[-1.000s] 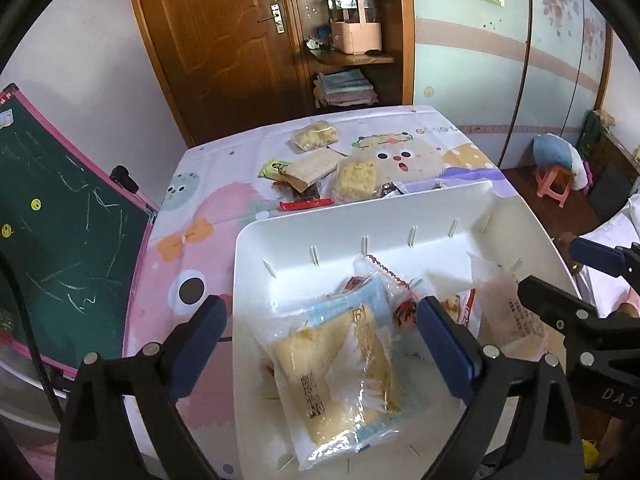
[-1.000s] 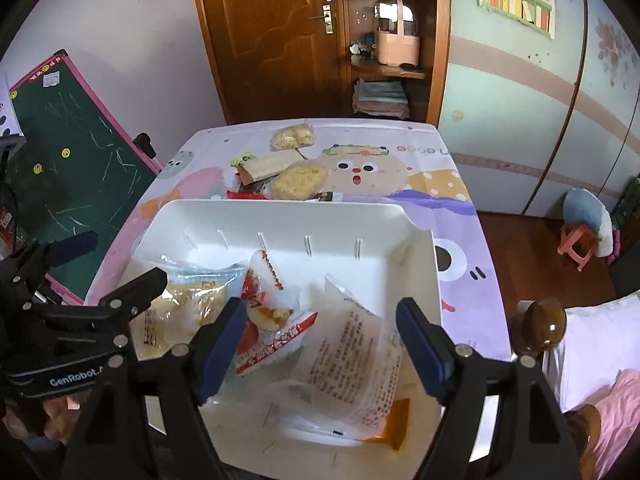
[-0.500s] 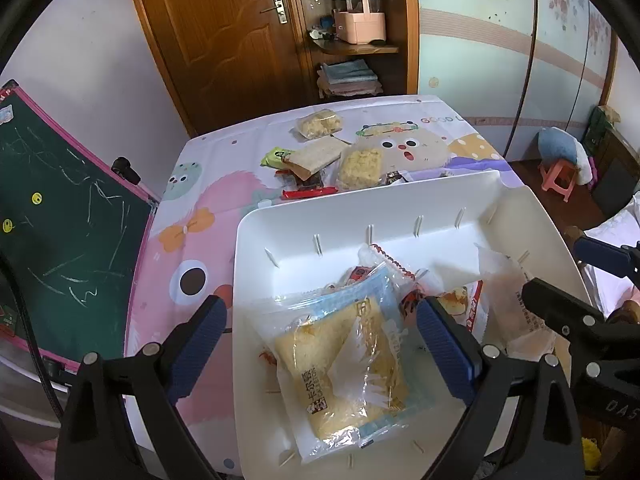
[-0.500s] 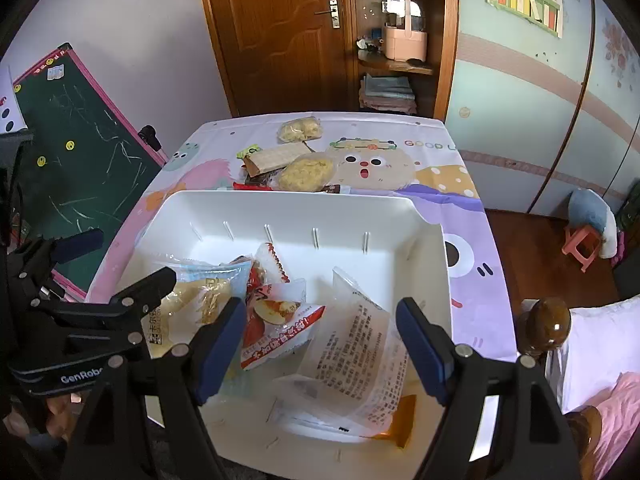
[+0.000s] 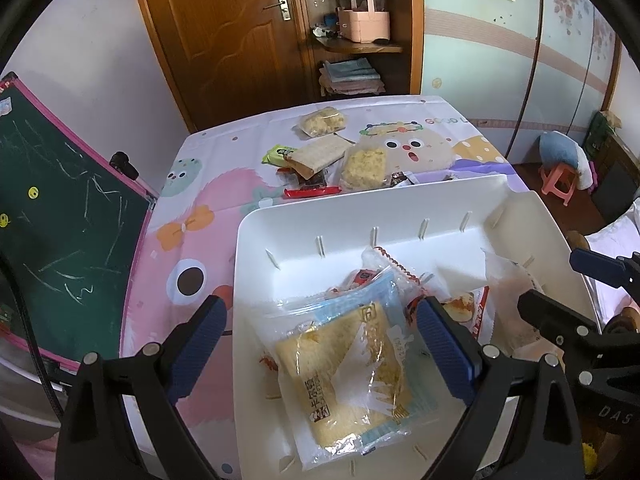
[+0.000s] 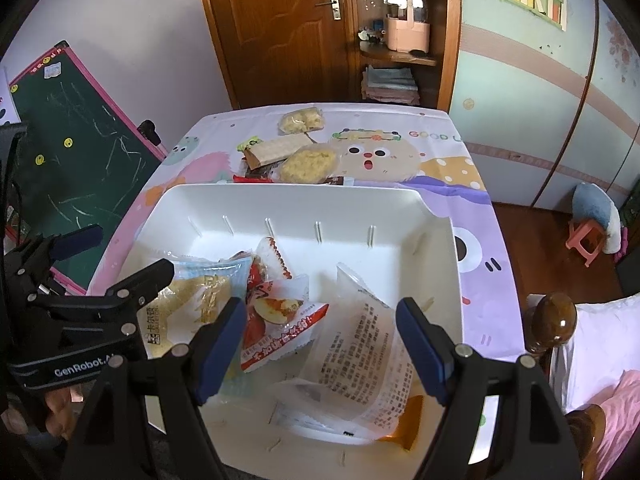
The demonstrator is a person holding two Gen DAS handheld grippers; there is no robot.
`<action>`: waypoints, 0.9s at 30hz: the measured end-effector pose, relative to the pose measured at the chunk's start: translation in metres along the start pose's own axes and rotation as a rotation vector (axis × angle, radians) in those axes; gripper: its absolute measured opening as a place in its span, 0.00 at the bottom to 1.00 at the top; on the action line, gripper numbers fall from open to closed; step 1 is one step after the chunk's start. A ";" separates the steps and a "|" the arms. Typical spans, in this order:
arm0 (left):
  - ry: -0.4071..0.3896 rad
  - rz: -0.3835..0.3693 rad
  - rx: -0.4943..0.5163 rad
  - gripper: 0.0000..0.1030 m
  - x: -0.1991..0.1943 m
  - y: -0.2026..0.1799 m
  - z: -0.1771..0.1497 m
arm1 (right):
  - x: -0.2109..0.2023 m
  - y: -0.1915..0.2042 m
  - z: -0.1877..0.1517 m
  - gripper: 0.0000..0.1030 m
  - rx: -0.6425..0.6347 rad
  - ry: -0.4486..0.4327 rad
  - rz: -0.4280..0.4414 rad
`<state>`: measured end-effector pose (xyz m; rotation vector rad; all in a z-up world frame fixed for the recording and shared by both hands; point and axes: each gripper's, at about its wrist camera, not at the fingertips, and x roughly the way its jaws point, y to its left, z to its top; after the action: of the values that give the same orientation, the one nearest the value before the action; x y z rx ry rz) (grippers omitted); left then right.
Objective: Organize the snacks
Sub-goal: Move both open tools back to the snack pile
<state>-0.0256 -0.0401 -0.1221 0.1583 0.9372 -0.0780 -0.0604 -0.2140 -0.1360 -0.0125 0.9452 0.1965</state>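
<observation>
A: Where are we w/ the snacks?

B: Partway, I'd say. Biggest first: white bin point(image 6: 436, 248) sits on the desk point(image 5: 188, 240) near me, w/ several packs already in it. Clear printed bag point(image 6: 372, 344) on its right side, yellow cake pack point(image 5: 348, 364) on its left, red-and-white pack point(image 6: 280, 316) between them. Still out on the desk beyond the bin: flat brown pack point(image 5: 318, 154), two crumbly yellow packs point(image 5: 366, 166), a few small wrappers.

A: And your fingers?

B: Left gripper point(image 5: 322, 354) and right gripper point(image 6: 320, 344) both spread wide over the bin, holding nothing.

A: Any change vs a sec ago?

B: Packs sit lower in the left view, more desk shows, so I'm prob pulling back. Nothing in the bin shifted.
</observation>
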 end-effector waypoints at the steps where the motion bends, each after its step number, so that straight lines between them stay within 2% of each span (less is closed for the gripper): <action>1: 0.001 -0.001 0.002 0.93 0.001 0.000 0.001 | 0.002 0.000 0.000 0.75 -0.002 0.002 -0.001; 13: -0.045 0.029 0.006 0.93 0.009 0.007 0.016 | 0.018 0.001 0.010 0.75 -0.015 0.019 -0.007; 27: -0.146 0.076 -0.006 0.93 0.005 0.024 0.070 | 0.012 -0.011 0.050 0.75 -0.024 -0.077 -0.050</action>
<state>0.0359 -0.0281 -0.0831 0.1803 0.7852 -0.0164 -0.0118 -0.2177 -0.1171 -0.0502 0.8650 0.1609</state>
